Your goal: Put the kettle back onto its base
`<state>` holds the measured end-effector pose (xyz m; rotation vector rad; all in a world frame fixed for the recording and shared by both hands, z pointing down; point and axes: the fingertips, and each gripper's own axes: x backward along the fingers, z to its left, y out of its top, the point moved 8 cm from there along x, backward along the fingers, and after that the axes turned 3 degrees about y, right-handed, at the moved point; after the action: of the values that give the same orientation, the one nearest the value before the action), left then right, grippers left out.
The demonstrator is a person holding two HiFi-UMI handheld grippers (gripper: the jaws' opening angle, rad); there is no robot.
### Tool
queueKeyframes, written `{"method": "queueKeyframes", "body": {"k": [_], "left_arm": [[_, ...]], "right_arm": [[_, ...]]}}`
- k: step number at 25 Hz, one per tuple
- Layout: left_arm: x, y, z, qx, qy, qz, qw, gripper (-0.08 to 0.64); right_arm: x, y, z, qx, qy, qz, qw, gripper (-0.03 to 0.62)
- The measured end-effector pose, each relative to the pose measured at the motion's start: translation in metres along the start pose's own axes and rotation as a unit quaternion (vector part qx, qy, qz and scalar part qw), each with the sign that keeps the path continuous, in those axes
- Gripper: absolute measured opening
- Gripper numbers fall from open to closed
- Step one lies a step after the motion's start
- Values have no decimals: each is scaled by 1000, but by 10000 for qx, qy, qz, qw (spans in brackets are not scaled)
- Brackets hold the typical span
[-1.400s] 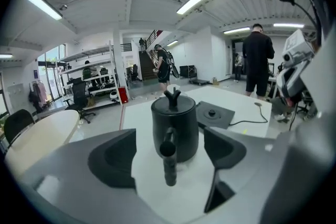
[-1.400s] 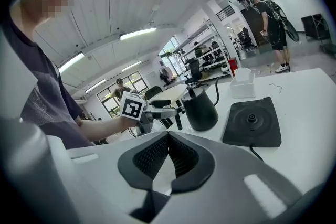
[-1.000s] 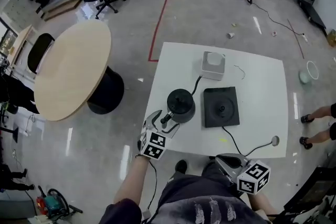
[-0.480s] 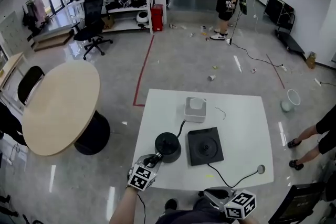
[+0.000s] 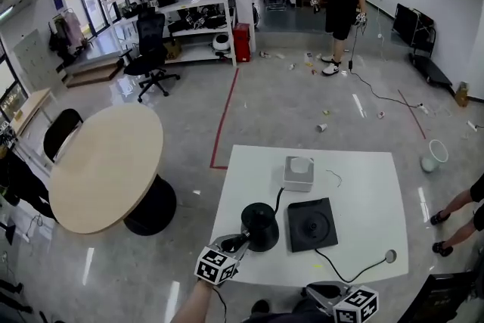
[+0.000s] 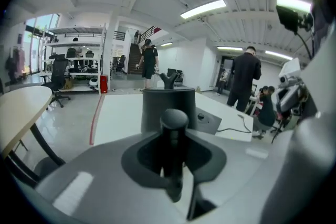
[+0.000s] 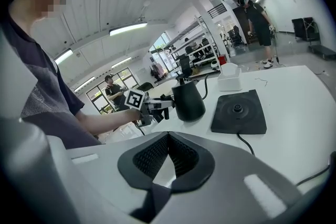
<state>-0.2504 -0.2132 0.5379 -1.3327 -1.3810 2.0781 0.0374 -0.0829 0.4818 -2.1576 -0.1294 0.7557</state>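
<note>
The black kettle (image 5: 259, 225) stands on the white table (image 5: 363, 185), just left of its flat black base (image 5: 311, 224). My left gripper (image 5: 236, 241) reaches in from the near left and is shut on the kettle's handle (image 6: 173, 136); the kettle body (image 6: 168, 105) rises right behind the handle. In the left gripper view the base (image 6: 210, 120) lies to the right of the kettle. My right gripper (image 5: 327, 291) hangs at the table's near edge, shut with nothing in it (image 7: 168, 136). It faces the kettle (image 7: 188, 101) and the base (image 7: 239, 111).
A small white box (image 5: 299, 172) sits behind the kettle with a cable to it. The base's cord runs to a grommet hole (image 5: 389, 256) near the front right corner. A round wooden table (image 5: 106, 163) stands to the left. A person's legs (image 5: 454, 206) are at the right.
My left gripper's jaws closed on the kettle's handle. The head view tilted up, so the table sits lower in the picture. Kettle and right gripper stayed put.
</note>
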Motion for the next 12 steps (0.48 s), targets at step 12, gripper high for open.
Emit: {"method": "queueKeyframes", "body": {"k": [12], "left_arm": [[22, 23, -9, 166, -81, -449, 9988, 60]], "right_arm": [[-3, 7, 0, 10, 111, -149, 9998, -5]]}}
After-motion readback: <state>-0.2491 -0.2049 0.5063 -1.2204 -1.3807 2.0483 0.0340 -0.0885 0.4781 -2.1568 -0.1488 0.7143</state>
